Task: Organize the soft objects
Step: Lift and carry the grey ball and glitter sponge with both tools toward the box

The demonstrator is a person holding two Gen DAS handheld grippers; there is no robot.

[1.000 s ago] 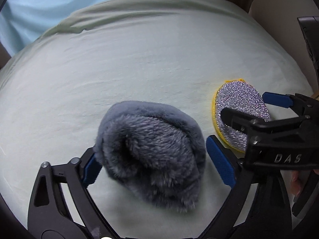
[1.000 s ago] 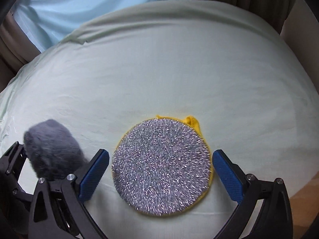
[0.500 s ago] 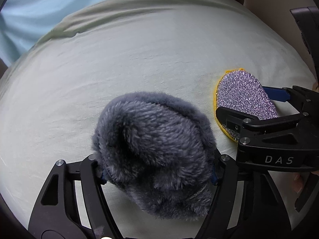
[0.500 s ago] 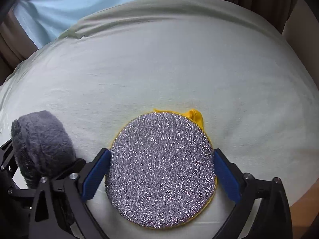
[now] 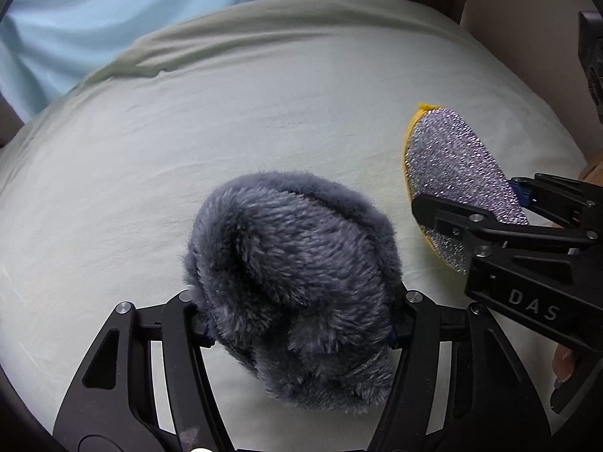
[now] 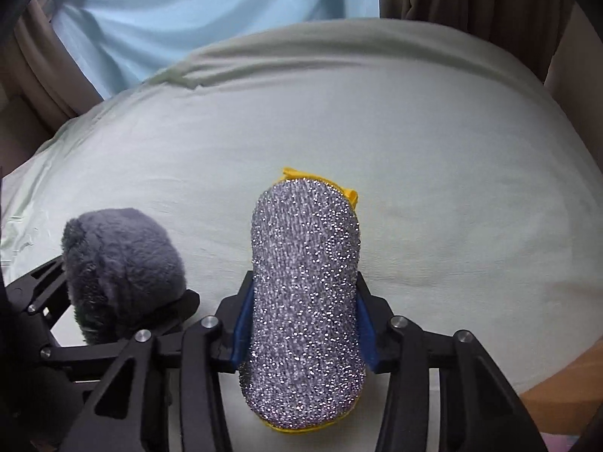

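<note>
**Both tongs pinch their soft things above the bed**

The left gripper [image 5: 299,324] points steeply down at the pale green sheet [image 5: 188,143]. Its jaws are closing, and they already press into both sides of the grey fluffy pouch [image 5: 294,275], which bulges up and forward between the black arms. The blue pads are almost buried in the fur.

The right gripper [image 6: 303,324] tilts down at much the same angle, just beside the left one. Its jaws are closing too, with the blue fingers [image 6: 243,320] squeezing the round silver scrubber [image 6: 305,301] so hard that it has folded into a tall, narrow hump. The yellow backing peeks out at the top and bottom edges. In the left view the scrubber [image 5: 459,177] sticks up at a slant from the right gripper [image 5: 490,218], clear of the sheet.

White letters reading "DAS" stand on the side of the right gripper's black body in the left view. A bit of a hand [image 5: 563,361] shows behind it at the right edge.

A second ago both tools stood wide: the pouch lay loose on the sheet between the left pads, and the scrubber lay flat as a full round disc. Half a second ago the pads were only just touching each thing. Now both are gripped, the scrubber is crushed narrow, and both look lifted a little from the bed.

A light blue curtain [image 6: 196,11] hangs beyond the far edge of the bed.
</note>
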